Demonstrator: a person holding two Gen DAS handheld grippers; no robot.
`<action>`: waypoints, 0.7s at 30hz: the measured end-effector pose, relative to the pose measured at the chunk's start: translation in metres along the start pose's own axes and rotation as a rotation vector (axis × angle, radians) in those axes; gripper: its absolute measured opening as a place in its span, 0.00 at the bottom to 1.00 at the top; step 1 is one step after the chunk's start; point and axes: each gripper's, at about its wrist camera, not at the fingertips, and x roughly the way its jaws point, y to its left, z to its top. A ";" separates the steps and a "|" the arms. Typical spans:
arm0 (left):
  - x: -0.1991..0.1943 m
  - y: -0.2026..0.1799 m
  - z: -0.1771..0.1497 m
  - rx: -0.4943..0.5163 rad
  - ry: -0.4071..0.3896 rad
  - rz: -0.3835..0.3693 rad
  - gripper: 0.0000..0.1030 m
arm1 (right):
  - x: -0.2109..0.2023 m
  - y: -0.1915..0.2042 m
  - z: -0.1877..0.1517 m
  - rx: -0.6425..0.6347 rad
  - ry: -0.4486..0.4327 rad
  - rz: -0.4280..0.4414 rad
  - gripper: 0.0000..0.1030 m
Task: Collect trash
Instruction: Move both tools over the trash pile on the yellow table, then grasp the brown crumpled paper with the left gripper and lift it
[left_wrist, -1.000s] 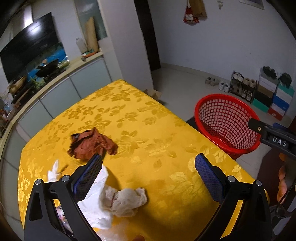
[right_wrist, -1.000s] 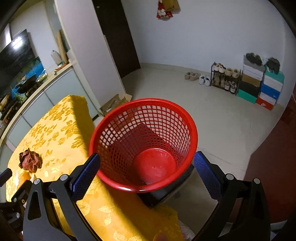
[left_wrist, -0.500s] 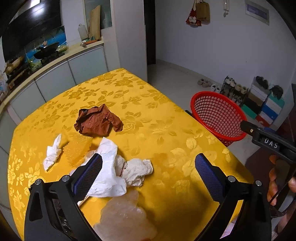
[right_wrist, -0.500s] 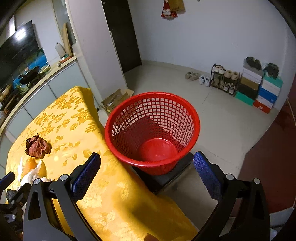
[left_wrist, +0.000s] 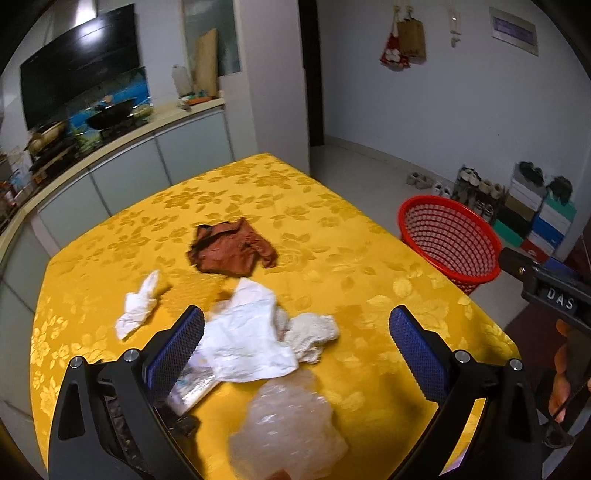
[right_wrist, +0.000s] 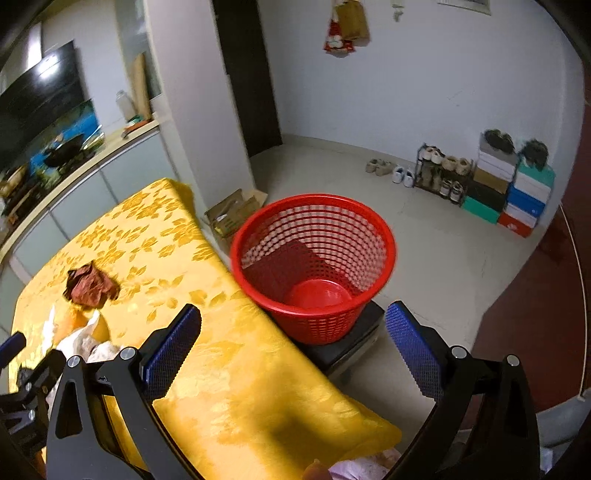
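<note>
Trash lies on the yellow floral tablecloth (left_wrist: 332, 229): a crumpled brown paper (left_wrist: 232, 251), a small white tissue (left_wrist: 138, 306), a large white paper (left_wrist: 247, 332) with a beige wad (left_wrist: 314, 334) beside it, and clear crumpled plastic (left_wrist: 291, 432) nearest me. My left gripper (left_wrist: 295, 339) is open and empty above the white paper. A red mesh basket (right_wrist: 314, 254) stands on a dark stool off the table's right edge; it looks empty. My right gripper (right_wrist: 293, 339) is open and empty, over the table edge before the basket.
A kitchen counter (left_wrist: 110, 147) with a wok runs behind the table. A shoe rack and stacked shoe boxes (right_wrist: 509, 188) line the far wall. A cardboard box (right_wrist: 232, 214) lies on the floor by the pillar. The right gripper's body (left_wrist: 546, 291) shows at right.
Both grippers have pulled back and up from the table. More trash has come into the left view, and the basket looks smaller and farther in both views.
</note>
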 end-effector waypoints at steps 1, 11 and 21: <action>-0.001 0.004 -0.001 -0.005 -0.001 0.010 0.94 | 0.000 0.004 -0.001 -0.012 0.004 0.005 0.95; -0.015 0.091 -0.013 -0.125 0.021 0.175 0.94 | 0.016 0.065 -0.018 -0.176 0.091 0.154 0.95; -0.006 0.157 0.014 -0.219 0.031 0.111 0.94 | 0.043 0.098 -0.005 -0.252 0.153 0.215 0.95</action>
